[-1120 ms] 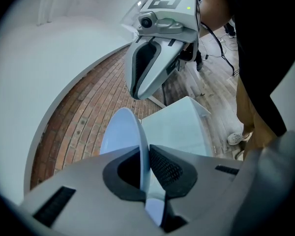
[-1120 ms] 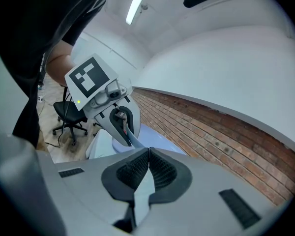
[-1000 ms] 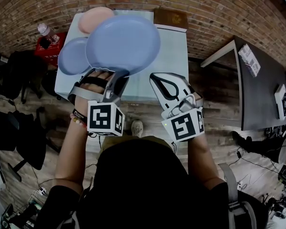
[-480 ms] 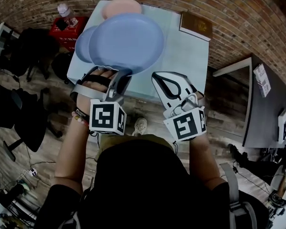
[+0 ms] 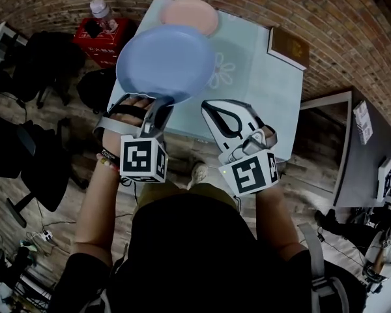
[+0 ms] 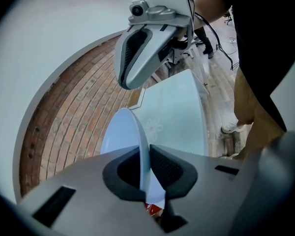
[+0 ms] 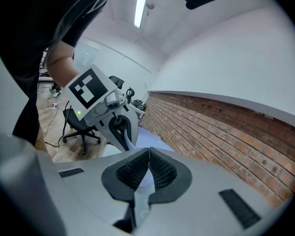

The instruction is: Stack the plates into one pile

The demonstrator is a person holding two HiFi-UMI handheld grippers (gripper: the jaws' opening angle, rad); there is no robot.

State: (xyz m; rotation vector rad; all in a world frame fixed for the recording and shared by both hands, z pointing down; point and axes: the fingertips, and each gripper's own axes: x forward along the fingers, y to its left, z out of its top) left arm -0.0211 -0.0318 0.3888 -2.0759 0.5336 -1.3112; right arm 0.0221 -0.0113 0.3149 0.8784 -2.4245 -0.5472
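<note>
Plates come in two colors here: a big blue plate (image 5: 166,62) and a pink plate (image 5: 190,15).

Your left gripper (image 5: 158,103) is holding the blue plate. Its jaws are squeezed onto the rim closest to you, one pad on top and one pad under it. In the left gripper view the plate's thin edge runs right between the two pads, and both pads press on it. The rest of the plate sticks out in front of the gripper, away from you. The plate is up in the air, not lying on anything. In the head view it hangs over the near left part of the counter (image 5: 260,90), with its hollow side facing up toward you.

The pink plate lies flat at the far end of the counter. In the head view it sits just past the blue plate's far rim. You are not touching it.

Your right gripper (image 5: 208,106) is just beside the left one, on the right, near the blue plate's rim but apart from it. Its jaws are pushed together, pad against pad, and nothing is between them.

A white flower (image 5: 221,74) is printed on the counter beside the blue plate. A brown book (image 5: 288,46) lies at the far right corner, well apart from both plates. On the floor by the counter's left side is a red crate (image 5: 103,34) with a bottle (image 5: 101,10) on it.
</note>
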